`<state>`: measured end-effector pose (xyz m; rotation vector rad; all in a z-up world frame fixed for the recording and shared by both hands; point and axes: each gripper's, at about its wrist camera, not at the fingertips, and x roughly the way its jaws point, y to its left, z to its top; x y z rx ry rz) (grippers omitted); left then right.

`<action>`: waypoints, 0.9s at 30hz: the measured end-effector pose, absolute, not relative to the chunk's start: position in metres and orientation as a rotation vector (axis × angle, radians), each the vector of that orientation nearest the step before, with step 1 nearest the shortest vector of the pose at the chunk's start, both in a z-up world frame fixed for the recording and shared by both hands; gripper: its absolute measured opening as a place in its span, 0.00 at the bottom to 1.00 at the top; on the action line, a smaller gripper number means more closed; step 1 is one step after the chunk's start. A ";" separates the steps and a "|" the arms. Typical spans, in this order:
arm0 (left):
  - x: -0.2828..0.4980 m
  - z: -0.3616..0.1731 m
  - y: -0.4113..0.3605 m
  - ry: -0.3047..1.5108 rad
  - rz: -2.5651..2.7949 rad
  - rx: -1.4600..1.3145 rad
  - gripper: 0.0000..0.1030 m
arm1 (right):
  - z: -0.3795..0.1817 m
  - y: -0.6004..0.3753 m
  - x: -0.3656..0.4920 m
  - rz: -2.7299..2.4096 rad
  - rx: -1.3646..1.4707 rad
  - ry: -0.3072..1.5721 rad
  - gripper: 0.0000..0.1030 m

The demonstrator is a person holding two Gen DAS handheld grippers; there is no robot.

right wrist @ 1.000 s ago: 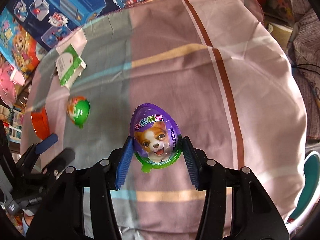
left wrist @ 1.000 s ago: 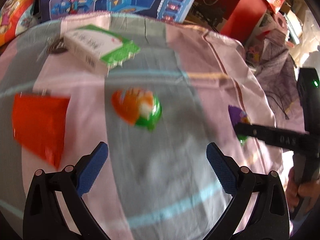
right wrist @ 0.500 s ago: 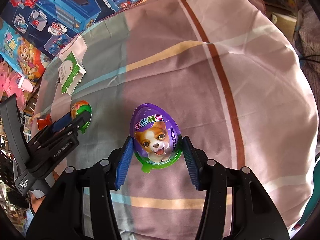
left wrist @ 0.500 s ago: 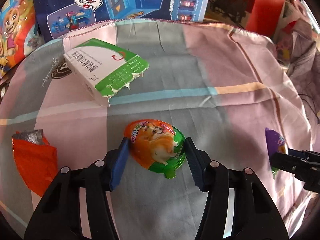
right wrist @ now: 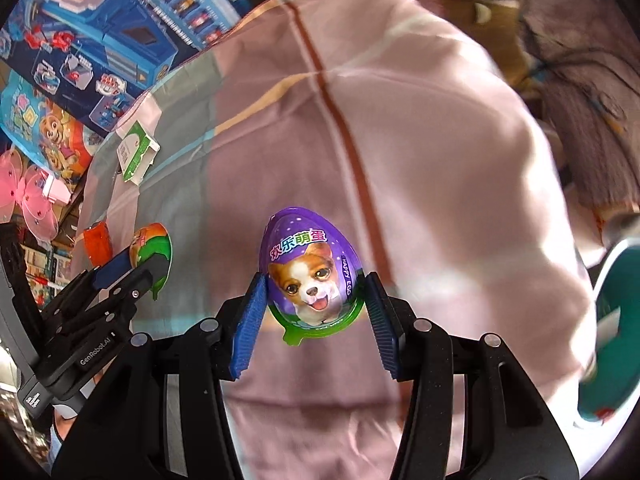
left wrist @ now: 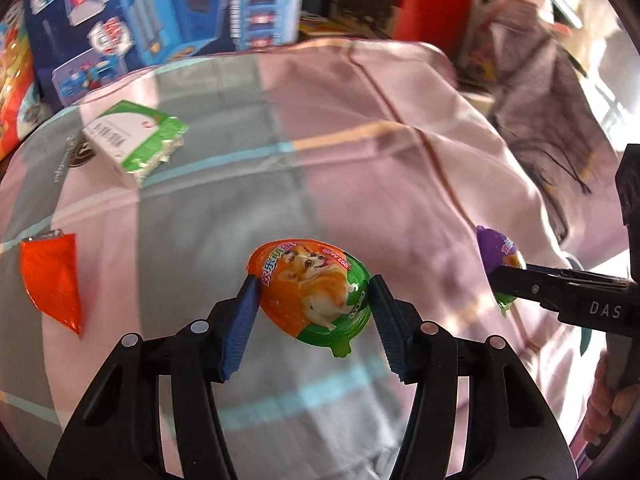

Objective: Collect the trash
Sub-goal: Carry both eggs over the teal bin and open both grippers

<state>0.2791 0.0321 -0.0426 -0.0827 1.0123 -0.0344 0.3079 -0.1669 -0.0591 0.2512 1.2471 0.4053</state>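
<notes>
Two pieces in hand, two left on the cloth. Left gripper (left wrist: 312, 312) clamped on an orange-and-green egg-shaped plastic toy shell with a corgi print (left wrist: 310, 292), blue pads pressed to both flanks, shell apparently lifted clear of the pink, grey and striped tablecloth (left wrist: 380, 168). Right gripper (right wrist: 314, 308) likewise closed on a purple egg-shaped plastic shell with a puppy print and green rim (right wrist: 310, 270), held above the cloth. Seen from the left wrist, purple shell (left wrist: 498, 250) off to the right, well apart from the orange one.

Still lying on the cloth: a torn white-and-green cardboard carton (left wrist: 134, 142) near the far left edge, and a crumpled red foil wrapper (left wrist: 52, 278) at the left, well apart from each other. Neither touched.

At the right border of the right wrist view, a teal-rimmed container (right wrist: 608, 320), likely the bin, though only partly visible. Roughly midway by judgement: both eggs yet to be dropped, then carton and wrapper to fetch.
</notes>
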 end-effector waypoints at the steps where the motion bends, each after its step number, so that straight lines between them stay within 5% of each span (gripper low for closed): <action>1: 0.275 -0.042 0.023 1.016 -0.048 -0.073 0.55 | -0.059 -0.176 0.302 0.397 0.265 1.245 0.47; 27: 0.225 -0.016 -0.222 1.028 -0.467 0.156 0.56 | -0.047 -0.457 0.186 0.080 0.572 1.054 0.47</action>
